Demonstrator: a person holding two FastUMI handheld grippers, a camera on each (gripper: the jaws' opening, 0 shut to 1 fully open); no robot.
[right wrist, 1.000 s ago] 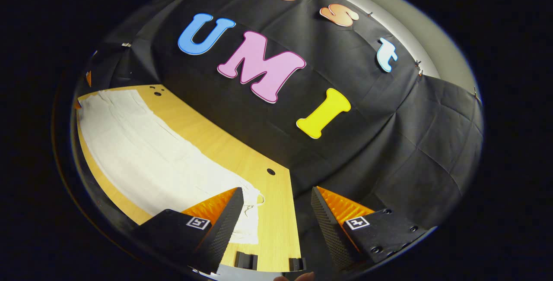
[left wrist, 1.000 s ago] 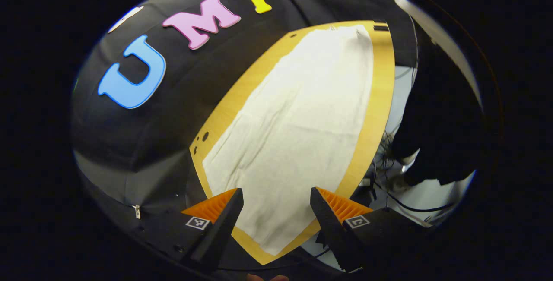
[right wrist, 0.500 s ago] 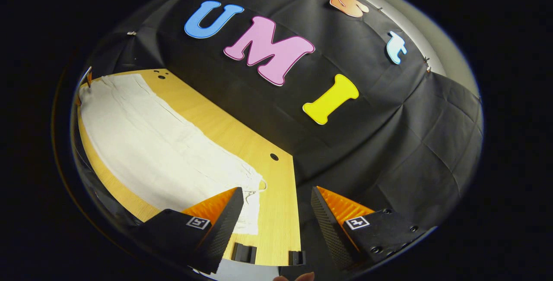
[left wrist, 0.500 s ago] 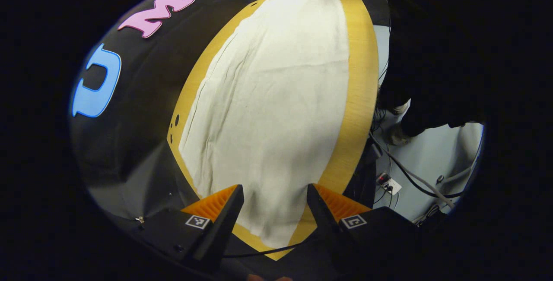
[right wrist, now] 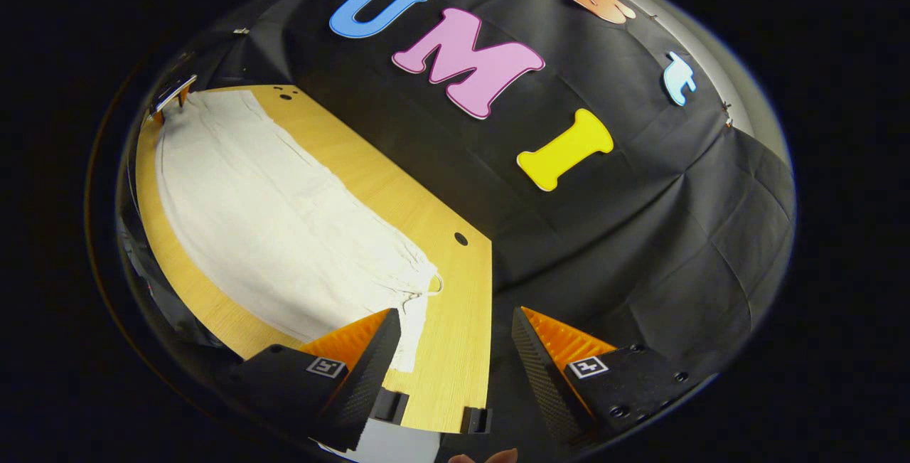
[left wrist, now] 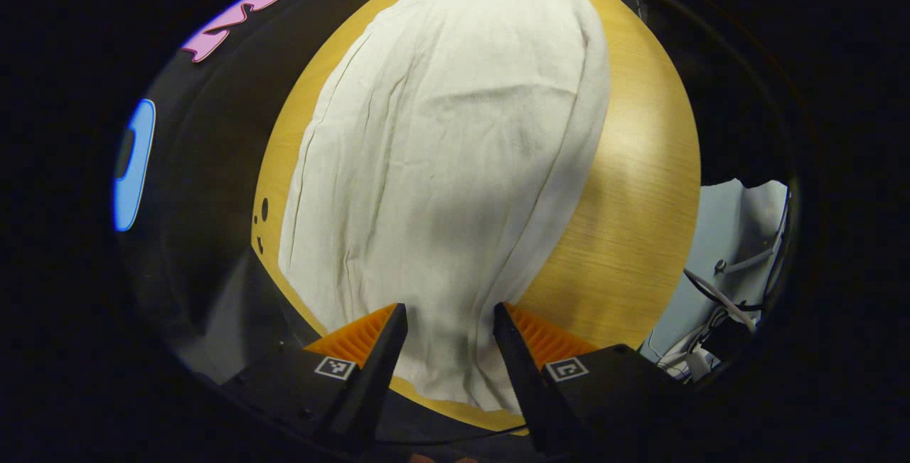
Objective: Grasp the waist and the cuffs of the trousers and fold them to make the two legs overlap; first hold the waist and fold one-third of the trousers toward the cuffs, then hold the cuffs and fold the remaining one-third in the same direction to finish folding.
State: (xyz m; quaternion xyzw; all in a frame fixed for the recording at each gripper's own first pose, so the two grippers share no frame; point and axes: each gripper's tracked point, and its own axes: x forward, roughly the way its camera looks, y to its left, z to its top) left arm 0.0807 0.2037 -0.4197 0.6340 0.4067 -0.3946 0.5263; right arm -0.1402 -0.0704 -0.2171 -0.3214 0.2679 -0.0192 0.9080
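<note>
Surface: wooden table [left wrist: 633, 185] against the black booth wall.
Trousers: trousers [left wrist: 448, 164] lie flat along the table, pale, lightly creased.
Left gripper: left gripper [left wrist: 449, 331] is spread wide, straddling the near cuff end, not pinching.
Right gripper: right gripper [right wrist: 455, 338] gapes, empty, right of the waist [right wrist: 416, 299].
Tip: probably pinch both layers at each end, then lift evenly so the legs overlap.

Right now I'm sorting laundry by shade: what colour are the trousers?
Plain off-white, no pattern; the trousers show best in the left gripper view.
</note>
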